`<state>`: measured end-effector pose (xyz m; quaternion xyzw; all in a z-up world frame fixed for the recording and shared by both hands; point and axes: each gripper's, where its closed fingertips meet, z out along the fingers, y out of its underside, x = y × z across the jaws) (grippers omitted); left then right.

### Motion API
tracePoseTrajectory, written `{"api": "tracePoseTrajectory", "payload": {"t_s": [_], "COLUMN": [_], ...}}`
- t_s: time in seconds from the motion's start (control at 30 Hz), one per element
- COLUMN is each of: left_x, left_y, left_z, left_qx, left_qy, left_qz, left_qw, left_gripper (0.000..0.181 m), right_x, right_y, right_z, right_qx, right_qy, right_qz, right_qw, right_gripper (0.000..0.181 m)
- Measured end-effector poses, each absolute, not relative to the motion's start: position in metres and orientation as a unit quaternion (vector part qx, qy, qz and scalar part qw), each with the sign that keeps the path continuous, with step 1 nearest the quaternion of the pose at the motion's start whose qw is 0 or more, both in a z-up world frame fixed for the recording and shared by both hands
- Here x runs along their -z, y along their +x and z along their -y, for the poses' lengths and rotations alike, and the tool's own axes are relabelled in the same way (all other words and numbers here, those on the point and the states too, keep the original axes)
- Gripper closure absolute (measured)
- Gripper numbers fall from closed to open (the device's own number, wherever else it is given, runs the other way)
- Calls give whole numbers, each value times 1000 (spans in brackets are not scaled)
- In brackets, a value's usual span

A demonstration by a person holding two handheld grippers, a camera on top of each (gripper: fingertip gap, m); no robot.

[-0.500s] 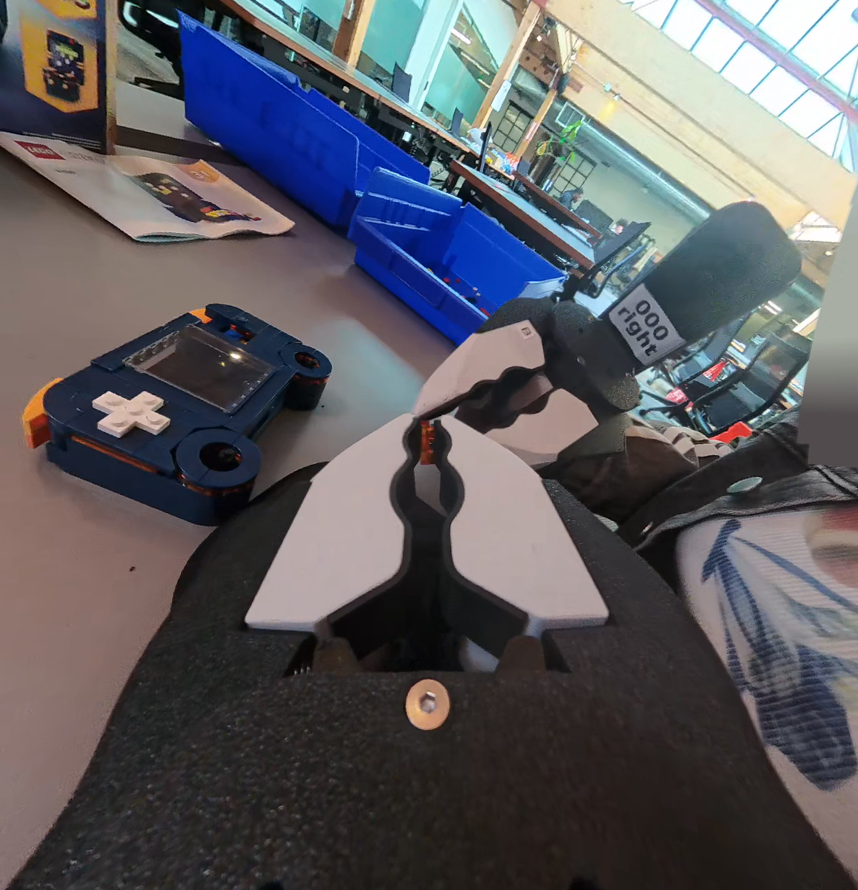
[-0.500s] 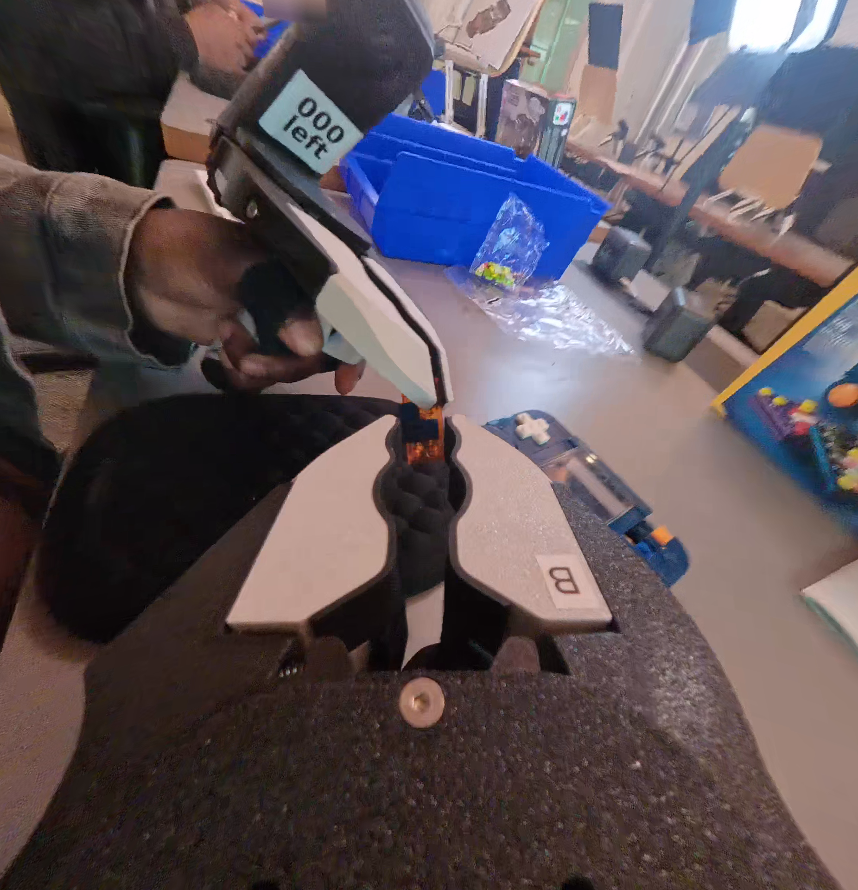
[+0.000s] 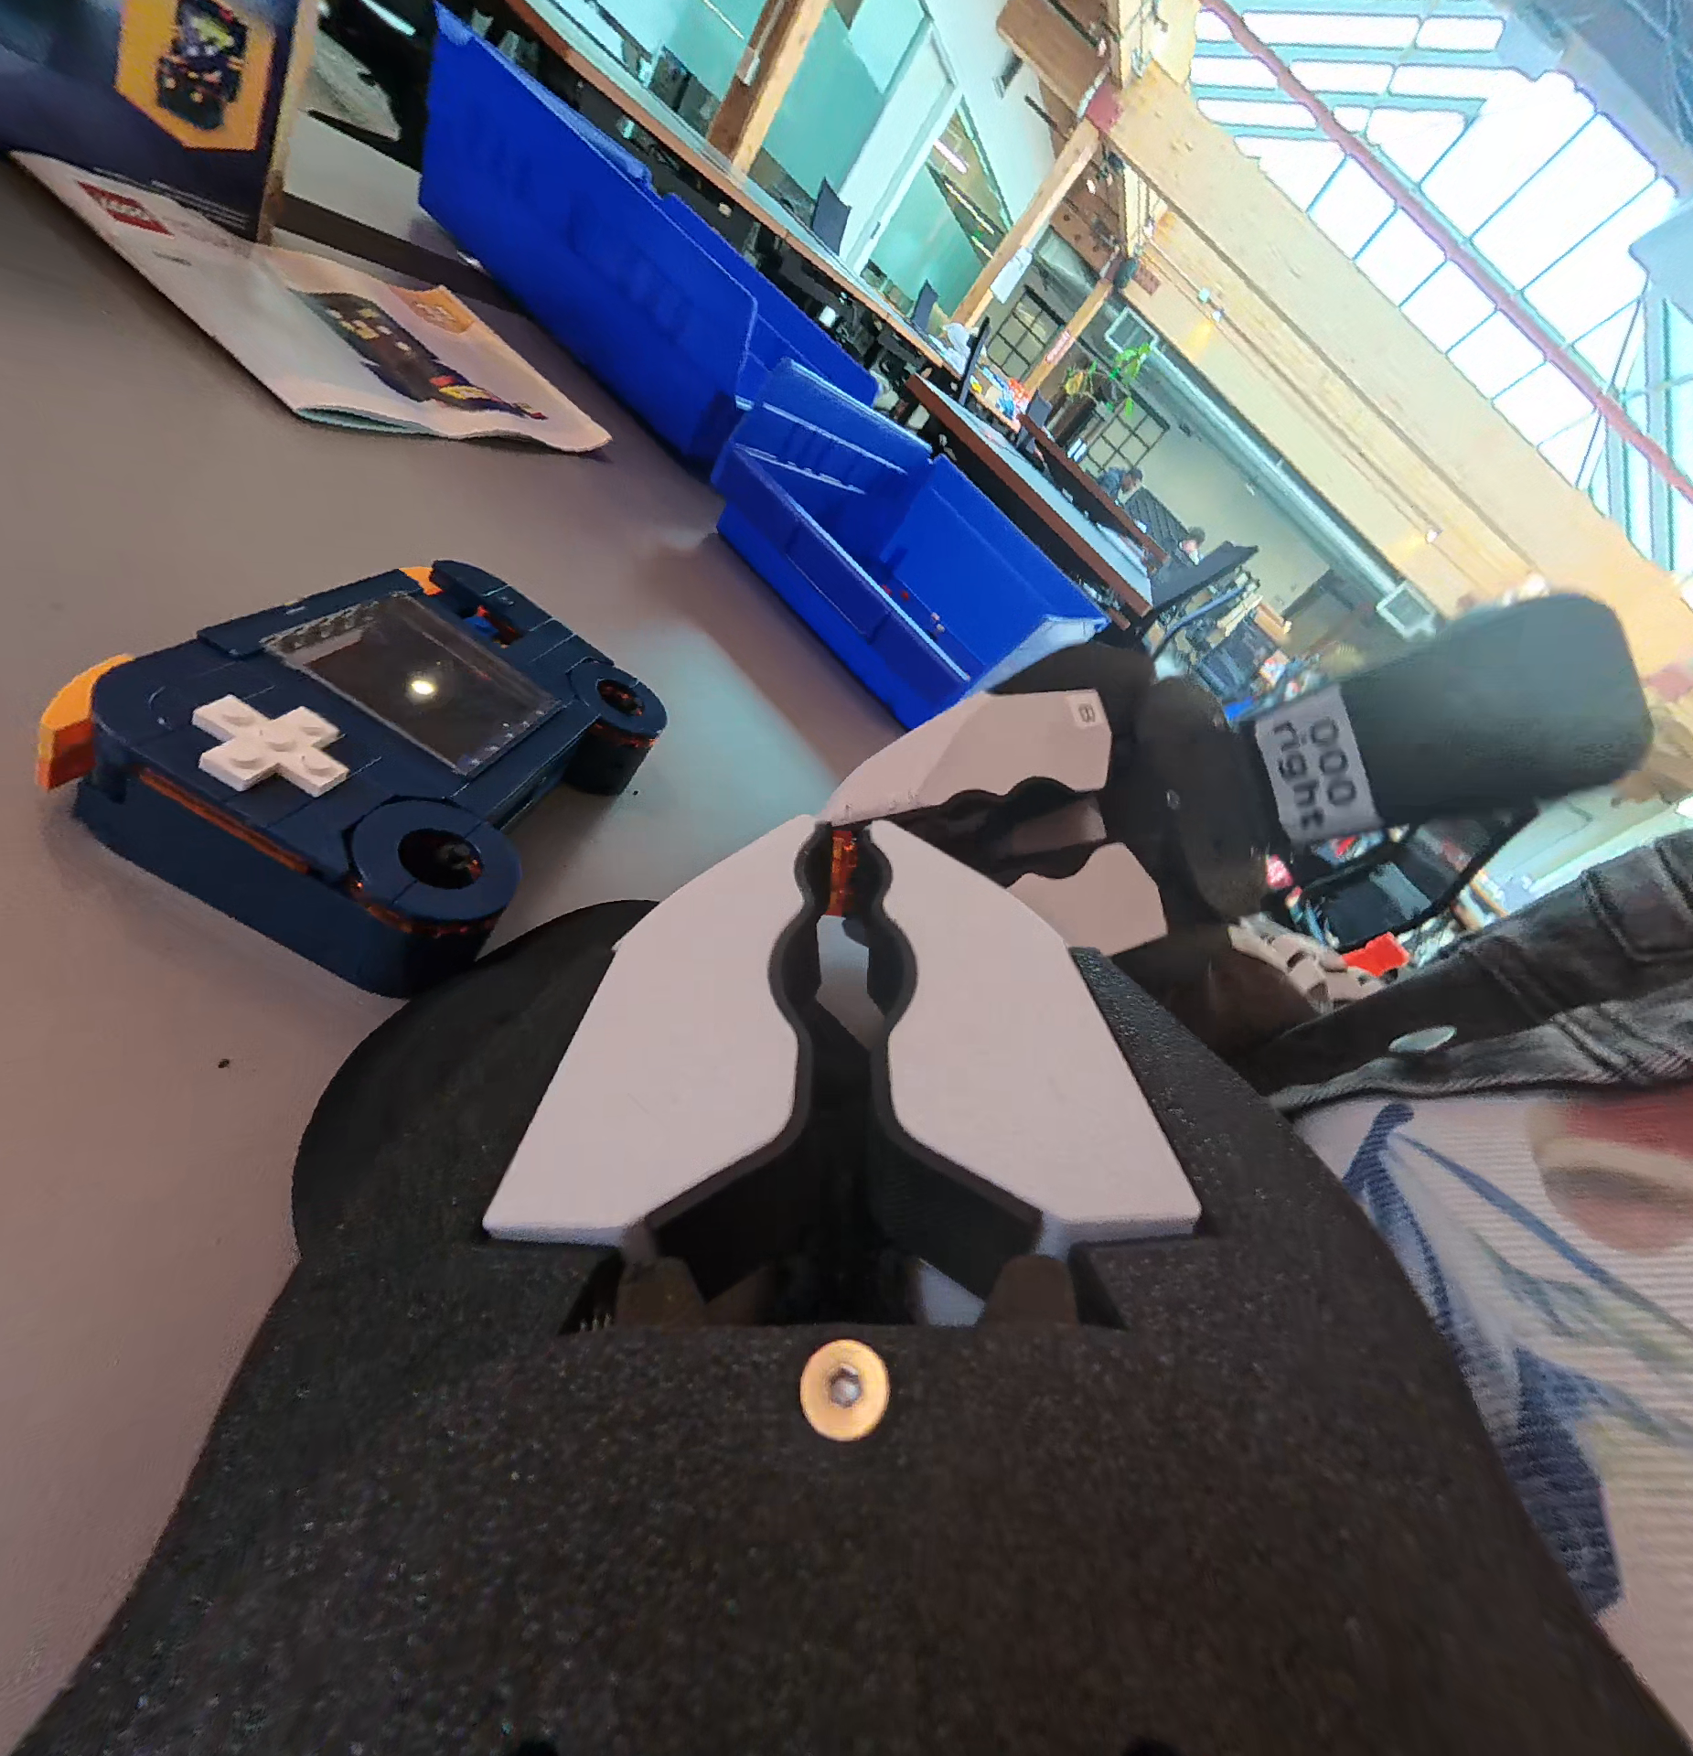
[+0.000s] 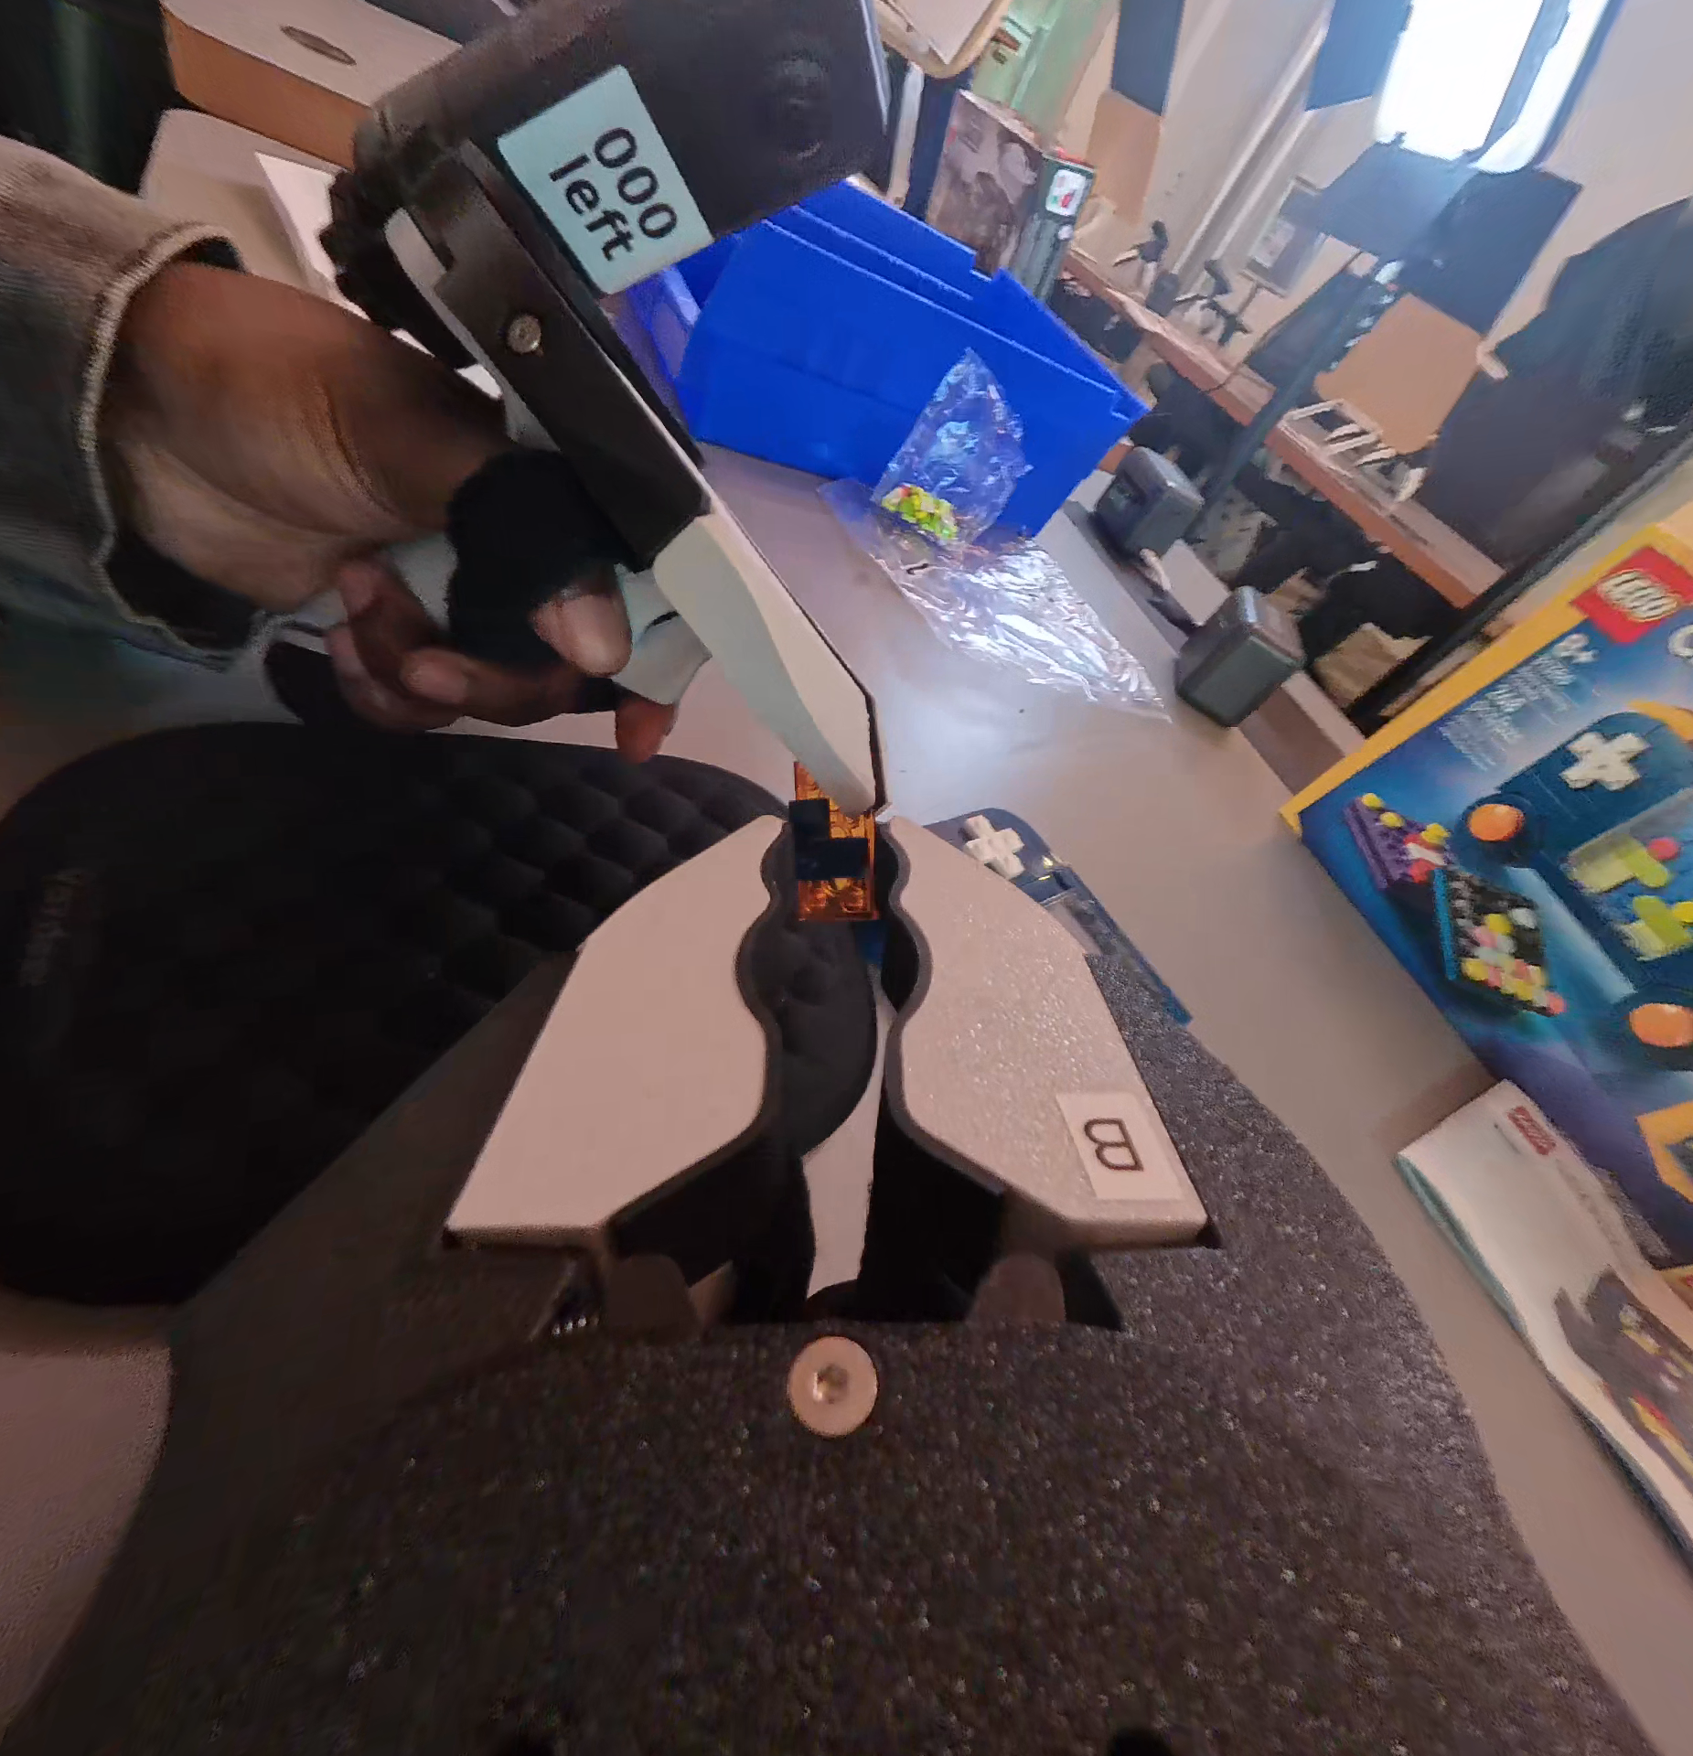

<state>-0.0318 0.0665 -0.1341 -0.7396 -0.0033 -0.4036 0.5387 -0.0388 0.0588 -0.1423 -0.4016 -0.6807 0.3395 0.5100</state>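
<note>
My left gripper (image 3: 837,838) is shut on a small piece of clear orange and dark blue bricks (image 3: 840,869), held above the table. My right gripper (image 4: 833,841) is shut on the same piece (image 4: 831,869) from the opposite side. The two grippers meet tip to tip. The right gripper (image 3: 880,817) shows beyond my left fingertips. The left gripper (image 4: 866,793) comes down from the upper left, held by a hand (image 4: 282,475). A dark blue brick-built handheld console (image 3: 348,760) with a white cross pad lies on the grey table to the left.
Blue bins (image 3: 823,532) stand along the table's far side, also in the right wrist view (image 4: 871,361). A clear plastic bag (image 4: 966,494), a toy box (image 4: 1536,855), a booklet (image 3: 367,361) and a black cushion (image 4: 253,950) lie around. Less than 4 cm separates the two grippers' tips. The dark blue brick-built handheld console (image 3: 348,760) is about equally far from each gripper, around 10 centimeters.
Both grippers have tilted a little while staying shut on the small piece. The left gripper now comes down more steeply. The console has not moved.
</note>
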Motion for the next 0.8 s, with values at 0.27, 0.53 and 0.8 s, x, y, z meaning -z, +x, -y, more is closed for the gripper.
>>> {"api": "tracePoseTrajectory", "payload": {"t_s": [0.27,0.53,0.8], "left_x": [129,131,127], "left_y": [-49,-50,-58], "left_z": [-71,-71,-69], "left_qx": [449,443,405], "left_qy": [-704,-704,-711], "left_qz": [98,106,109], "left_qw": [542,545,564], "left_gripper": [177,177,177], "right_x": [135,135,134], "right_y": [-49,-47,-48], "right_z": [-63,-60,-56], "right_qx": [-249,-166,-196], "right_qy": [-418,-404,-407], "right_qz": [646,653,641], "right_qw": [589,619,620], "right_gripper": [166,167,181]}}
